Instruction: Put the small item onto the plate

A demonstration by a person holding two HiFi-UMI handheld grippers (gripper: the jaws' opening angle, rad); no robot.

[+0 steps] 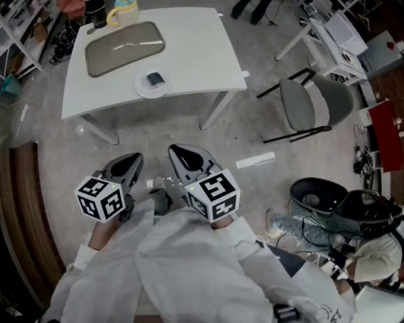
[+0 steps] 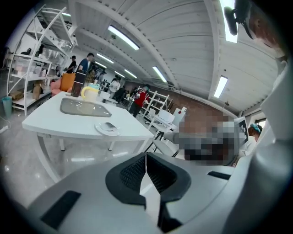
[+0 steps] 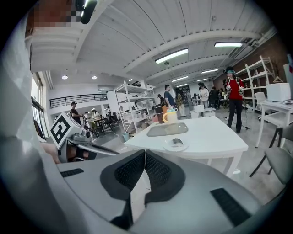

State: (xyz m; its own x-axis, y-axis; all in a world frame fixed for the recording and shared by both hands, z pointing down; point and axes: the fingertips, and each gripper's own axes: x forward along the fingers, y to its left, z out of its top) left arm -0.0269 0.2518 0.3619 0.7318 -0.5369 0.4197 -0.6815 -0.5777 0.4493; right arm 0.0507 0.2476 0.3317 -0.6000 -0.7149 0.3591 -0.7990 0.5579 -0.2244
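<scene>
A small dark item (image 1: 155, 79) lies on a white round plate (image 1: 144, 89) near the front edge of a white table (image 1: 196, 50). Both grippers hang low by the person's body, well short of the table and over the floor. The left gripper (image 1: 134, 159) is shut with nothing in it, and so is the right gripper (image 1: 177, 152). In the left gripper view the plate (image 2: 101, 130) with the item (image 2: 109, 126) shows far beyond the left gripper (image 2: 145, 158). The right gripper view has the plate (image 3: 176, 145) beyond the right gripper (image 3: 145, 153).
A grey tray (image 1: 124, 46) lies behind the plate, with a yellow mug (image 1: 122, 11) and a dark bottle (image 1: 96, 12) at the far edge. A grey chair (image 1: 310, 105) stands right of the table. A white strip (image 1: 255, 160) lies on the floor. People stand far behind.
</scene>
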